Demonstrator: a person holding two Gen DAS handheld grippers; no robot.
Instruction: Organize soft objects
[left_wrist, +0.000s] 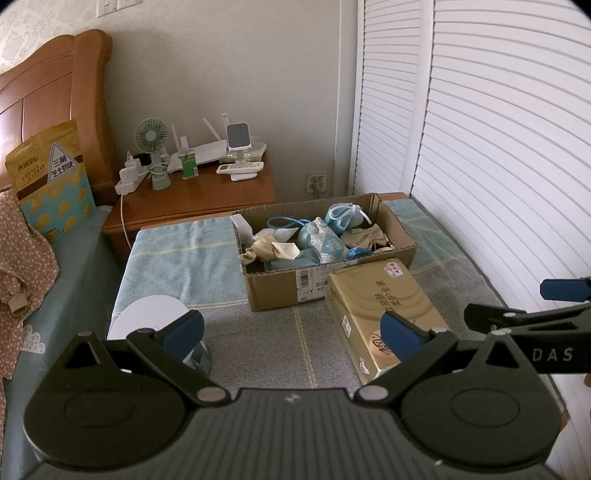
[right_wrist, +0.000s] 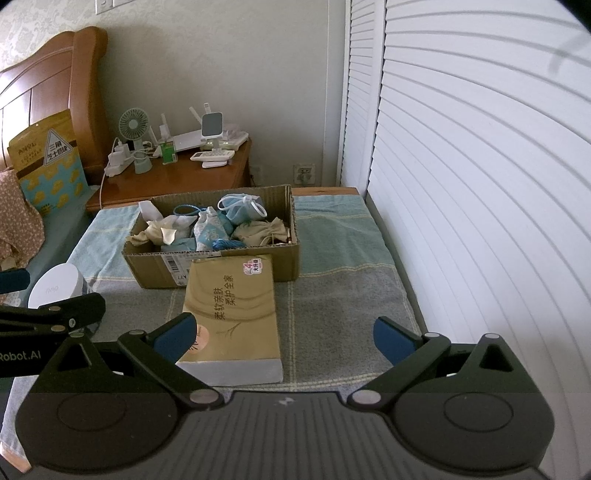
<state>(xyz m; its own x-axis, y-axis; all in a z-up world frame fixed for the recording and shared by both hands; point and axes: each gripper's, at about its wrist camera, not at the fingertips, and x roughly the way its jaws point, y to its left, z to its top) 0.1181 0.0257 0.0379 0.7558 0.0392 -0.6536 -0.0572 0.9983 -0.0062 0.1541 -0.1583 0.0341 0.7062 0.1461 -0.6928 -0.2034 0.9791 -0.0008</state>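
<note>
A cardboard box (left_wrist: 280, 288) (right_wrist: 155, 271) sits on a towel-covered surface and holds several soft items: cloth pouches, a blue face mask (left_wrist: 341, 218) (right_wrist: 240, 206), a beige drawstring bag (left_wrist: 364, 236) (right_wrist: 258, 230) and crumpled cloth. A gold tissue pack (left_wrist: 384, 306) (right_wrist: 231, 314) lies in front of the box. My left gripper (left_wrist: 291, 332) is open and empty, hovering short of the box. My right gripper (right_wrist: 284, 336) is open and empty above the towel beside the tissue pack. It also shows at the right edge of the left wrist view (left_wrist: 524, 306).
A white round device (left_wrist: 147, 317) (right_wrist: 57, 288) stands at the left on the towel (left_wrist: 192, 254) (right_wrist: 340, 266). A wooden nightstand (left_wrist: 199, 195) (right_wrist: 170, 177) with a fan and gadgets is behind. A bed with a snack bag (left_wrist: 50, 184) lies left; white louvred doors (right_wrist: 480, 184) stand right.
</note>
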